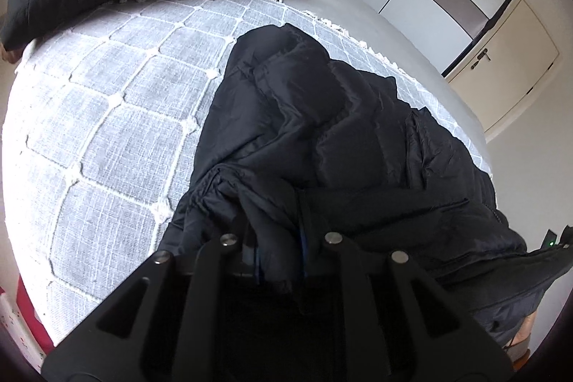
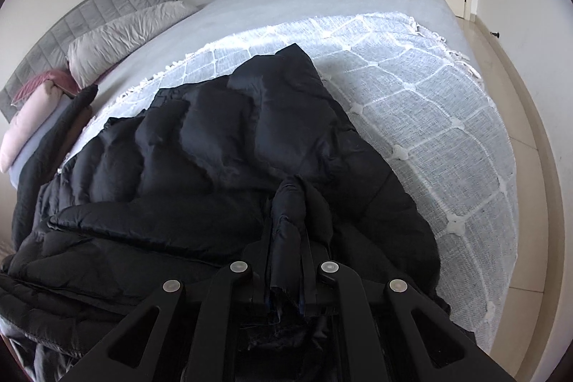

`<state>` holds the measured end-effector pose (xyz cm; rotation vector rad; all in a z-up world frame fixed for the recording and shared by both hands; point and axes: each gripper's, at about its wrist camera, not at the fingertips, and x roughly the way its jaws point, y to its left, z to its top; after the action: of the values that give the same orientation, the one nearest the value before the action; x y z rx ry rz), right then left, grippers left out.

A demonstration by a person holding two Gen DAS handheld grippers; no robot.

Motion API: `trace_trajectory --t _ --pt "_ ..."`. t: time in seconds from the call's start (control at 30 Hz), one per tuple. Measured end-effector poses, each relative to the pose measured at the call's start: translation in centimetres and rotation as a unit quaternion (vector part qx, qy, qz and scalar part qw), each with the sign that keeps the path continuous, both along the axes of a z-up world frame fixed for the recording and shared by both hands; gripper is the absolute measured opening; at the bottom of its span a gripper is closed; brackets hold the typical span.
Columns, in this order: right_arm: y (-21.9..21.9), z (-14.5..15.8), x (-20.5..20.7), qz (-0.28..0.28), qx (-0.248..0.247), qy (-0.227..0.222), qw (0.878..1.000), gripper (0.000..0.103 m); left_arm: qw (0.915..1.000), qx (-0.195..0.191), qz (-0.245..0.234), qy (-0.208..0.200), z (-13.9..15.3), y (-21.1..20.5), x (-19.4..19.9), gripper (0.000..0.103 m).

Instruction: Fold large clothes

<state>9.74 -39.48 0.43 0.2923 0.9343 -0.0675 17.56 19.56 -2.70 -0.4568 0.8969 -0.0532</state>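
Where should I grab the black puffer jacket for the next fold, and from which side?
Take the black puffer jacket by its near hem edge, coming from the bed's near side: the far end already lies flat on the checked blanket. The right gripper already pinches a bunched fold there.

Two matte black grippers: left gripper, right gripper. Angular linkage arms with long cut-out slots, four round silver pins across each, thin blue edging along the inner fingers.
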Motion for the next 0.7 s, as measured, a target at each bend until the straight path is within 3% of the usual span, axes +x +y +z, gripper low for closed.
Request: trace_trajectory --t 0.1,0.23,0.33,0.37,0.4,0.43,0.5,0.7 --pt "0.0 0.1 -0.2 -0.001 -0.001 -0.002 1.000 0.008 0.9996 0.026 -0.008 -0.011 0.7 -0.6 -0.4 0.019" --pt "0.0 0.9 -1.0 0.001 -0.002 -0.016 1.000 0.014 0.9991 0.031 -0.014 -0.024 2.1 -0.3 -1.1 0.025" --pt "-0.2 2.1 -1.8 0.003 -0.005 -0.027 1.000 0.023 0.9990 0.021 -0.006 -0.039 3.3 0.5 -2.2 0.038" --pt "-0.4 2.5 -2.1 0.002 0.000 -0.031 1.000 0.025 0.9989 0.020 -0.002 -0.043 3.5 0.7 -2.5 0.050" --pt "-0.8 3.1 -2.5 0.002 0.008 -0.038 0.999 0.031 0.9982 0.026 0.008 -0.054 4.1 1.1 -3.1 0.063" --pt "-1.2 3.8 -3.0 0.001 0.018 -0.047 0.999 0.041 0.9974 0.032 0.014 -0.064 4.6 1.3 -3.5 0.066" --pt "-2.0 5.0 -4.1 -0.005 0.031 -0.072 0.997 0.055 0.9950 0.043 0.018 -0.088 5.7 2.0 -4.6 0.068" --pt "-4.1 8.2 -7.3 0.004 0.037 -0.139 0.990 0.062 0.9907 0.080 0.000 -0.110 6.9 3.8 -6.5 0.074"
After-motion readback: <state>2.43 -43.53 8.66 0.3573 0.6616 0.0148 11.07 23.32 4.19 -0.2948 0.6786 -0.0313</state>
